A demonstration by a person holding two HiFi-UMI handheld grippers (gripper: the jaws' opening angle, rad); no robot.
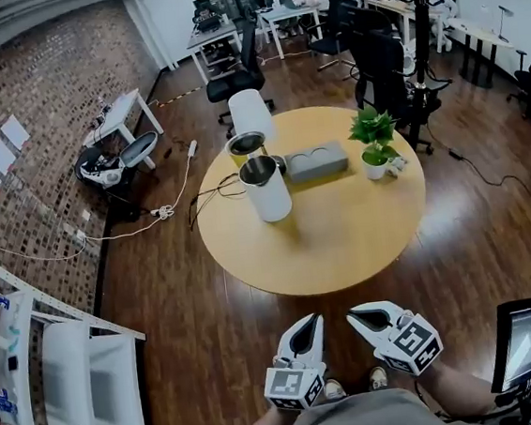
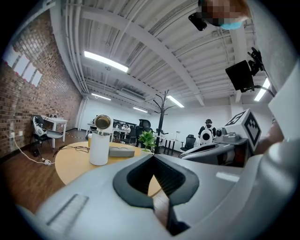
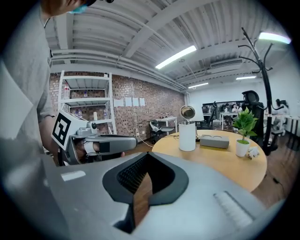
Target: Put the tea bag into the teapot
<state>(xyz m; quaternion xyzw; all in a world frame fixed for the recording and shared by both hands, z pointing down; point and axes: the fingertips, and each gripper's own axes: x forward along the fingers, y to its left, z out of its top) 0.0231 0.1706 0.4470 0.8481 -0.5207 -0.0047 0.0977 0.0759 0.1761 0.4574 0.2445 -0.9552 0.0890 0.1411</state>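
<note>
Jaws closed on nothing: left gripper (image 1: 313,321), right gripper (image 1: 353,316), side by side, bottom centre of head view | white cylindrical teapot (image 1: 266,190), lid tipped open, upright on round tan wooden table (image 1: 343,236), frame centre, well apart from both

My left gripper (image 1: 311,321) and right gripper (image 1: 354,316) are pale grey shells with black ribbed pads lining their tapering jaws. The left cube (image 1: 293,388), white with black square markers, sits at six o'clock from its tips, and the right cube (image 1: 413,342) at four o'clock. I wear a grey short-sleeved shirt (image 3: 23,93) and light shoes (image 1: 333,390).
</note>
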